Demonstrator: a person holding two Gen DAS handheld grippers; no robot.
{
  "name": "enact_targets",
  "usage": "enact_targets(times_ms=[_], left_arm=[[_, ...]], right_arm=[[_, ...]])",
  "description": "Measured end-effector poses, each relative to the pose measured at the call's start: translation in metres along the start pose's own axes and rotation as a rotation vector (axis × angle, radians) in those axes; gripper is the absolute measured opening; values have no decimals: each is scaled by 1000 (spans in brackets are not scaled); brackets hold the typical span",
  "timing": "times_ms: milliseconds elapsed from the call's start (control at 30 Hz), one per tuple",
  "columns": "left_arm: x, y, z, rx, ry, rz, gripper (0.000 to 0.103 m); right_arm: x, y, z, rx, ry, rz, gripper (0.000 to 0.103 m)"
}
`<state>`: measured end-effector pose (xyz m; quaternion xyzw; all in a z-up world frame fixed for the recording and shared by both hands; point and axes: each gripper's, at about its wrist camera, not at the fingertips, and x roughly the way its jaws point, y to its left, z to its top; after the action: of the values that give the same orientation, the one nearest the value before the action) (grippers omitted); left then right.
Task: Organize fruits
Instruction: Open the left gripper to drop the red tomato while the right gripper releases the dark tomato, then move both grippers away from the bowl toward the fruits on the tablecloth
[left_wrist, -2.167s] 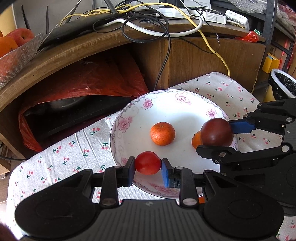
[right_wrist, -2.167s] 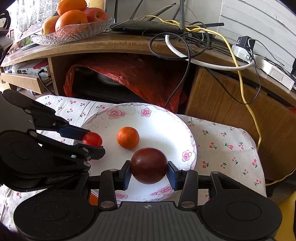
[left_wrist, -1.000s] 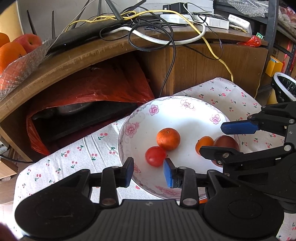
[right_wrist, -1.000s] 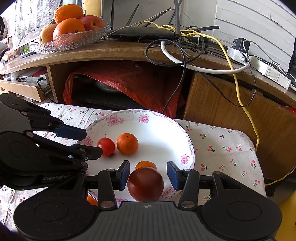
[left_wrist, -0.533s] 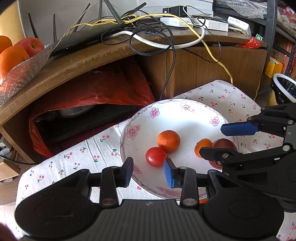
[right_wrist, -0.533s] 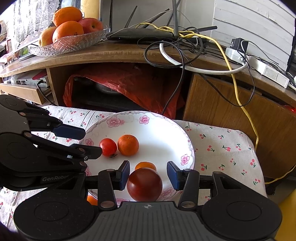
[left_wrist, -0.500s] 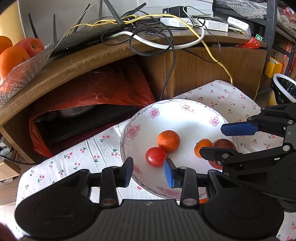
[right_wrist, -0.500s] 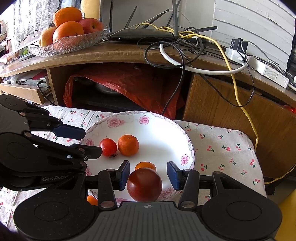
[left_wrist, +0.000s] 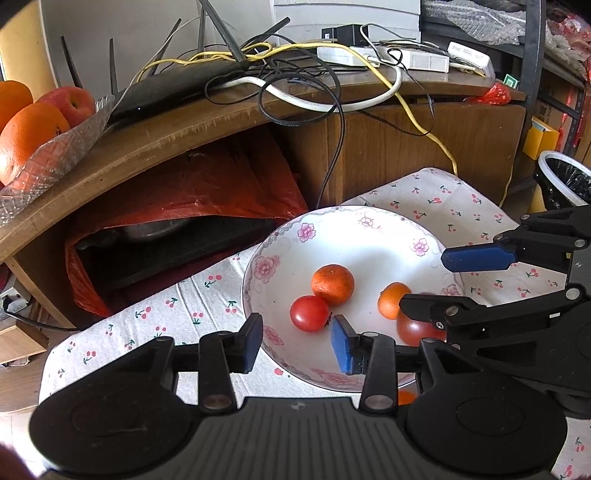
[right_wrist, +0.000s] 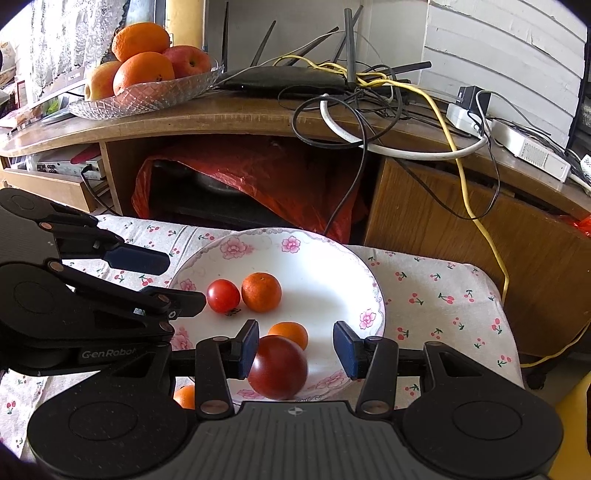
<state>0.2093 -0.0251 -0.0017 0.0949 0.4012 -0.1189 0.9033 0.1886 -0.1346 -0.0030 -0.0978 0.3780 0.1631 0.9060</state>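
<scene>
A white flowered plate (left_wrist: 369, 229) (right_wrist: 325, 254) lies on the cherry-print cloth. On it rest a small red tomato (left_wrist: 309, 313) (right_wrist: 222, 295), a tangerine (left_wrist: 332, 284) (right_wrist: 261, 291), a smaller tangerine (left_wrist: 393, 305) (right_wrist: 290, 332) and a dark red plum-like fruit (left_wrist: 419, 329) (right_wrist: 277, 367). My left gripper (left_wrist: 297, 343) is open, just short of the tomato, with nothing between its pads. My right gripper (right_wrist: 295, 349) is open too; the dark fruit lies between its pads, close to the left pad (right_wrist: 248, 349), apart from the right one.
A further tangerine (right_wrist: 184, 396) lies on the cloth by the plate's near rim. Behind stands a wooden cabinet (right_wrist: 461, 229) with tangled cables (right_wrist: 369, 110), a router and a glass fruit dish (right_wrist: 147, 92). A red plastic bag (left_wrist: 184, 195) fills the shelf opening.
Both grippers let go of their fruit onto the plate, opened wider and drew back a little. The tomato now rests beside the tangerine, the dark fruit by the small tangerine.
</scene>
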Motion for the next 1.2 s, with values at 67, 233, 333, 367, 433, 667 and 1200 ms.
enact_targets(times_ms=[67, 233, 333, 367, 433, 667, 1200], left_arm=[[-3, 0, 0, 1, -3, -2, 48], [-10, -2, -3, 8, -7, -9, 49], [-15, -3, -6, 18, -10, -13, 50], [-16, -3, -6, 20, -10, -15, 50], [-18, -4, -7, 22, -11, -16, 51], [-25, -1, -15, 25, -7, -25, 52], [-51, -19, -63, 154, 73, -144, 53]], right_arm=[[-2, 0, 0, 0, -1, 0, 42], [-9, 4, -2, -6, 0, 1, 42], [-15, 7, -4, -13, -1, 5, 42], [-16, 8, -5, -16, 0, 5, 42], [-18, 9, -6, -15, 2, 9, 42], [-27, 7, -11, -8, 12, 1, 42], [-39, 23, -37, -76, 105, 73, 42]])
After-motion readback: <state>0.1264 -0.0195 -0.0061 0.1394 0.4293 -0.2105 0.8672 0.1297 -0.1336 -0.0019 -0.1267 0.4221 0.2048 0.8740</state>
